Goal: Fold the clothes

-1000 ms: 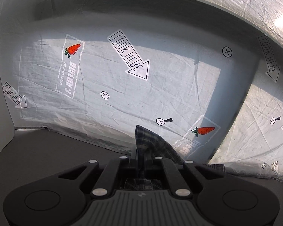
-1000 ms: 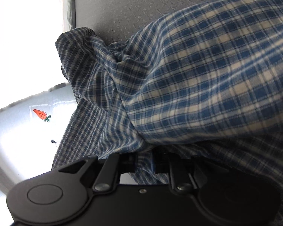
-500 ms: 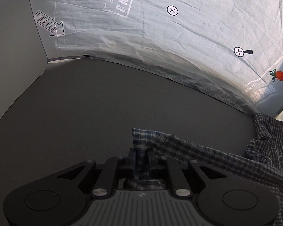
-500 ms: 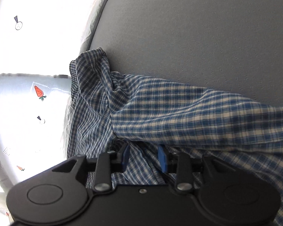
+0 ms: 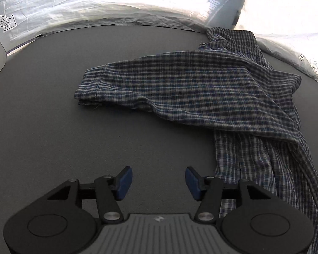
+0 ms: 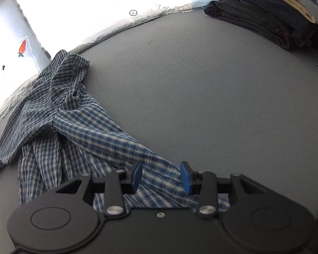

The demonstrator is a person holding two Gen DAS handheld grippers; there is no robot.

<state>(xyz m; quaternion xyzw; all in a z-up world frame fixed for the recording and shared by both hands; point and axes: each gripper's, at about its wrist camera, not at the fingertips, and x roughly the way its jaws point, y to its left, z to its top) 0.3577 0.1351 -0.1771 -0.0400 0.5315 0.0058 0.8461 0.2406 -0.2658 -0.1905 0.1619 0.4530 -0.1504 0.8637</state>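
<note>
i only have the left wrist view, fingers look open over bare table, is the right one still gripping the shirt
Observer: No. The right gripper is open, its blue fingers apart, with a strip of the plaid shirt lying between them.
Operator: anything else on the table i cant see
Observer: Yes, a stack of folded clothes sits at the far right corner of the table, mostly dark pieces with lighter ones on top.
Operator: is the stack touching the shirt
Observer: No, bare grey table lies between them; the shirt is at the left side in the right wrist view.
</note>
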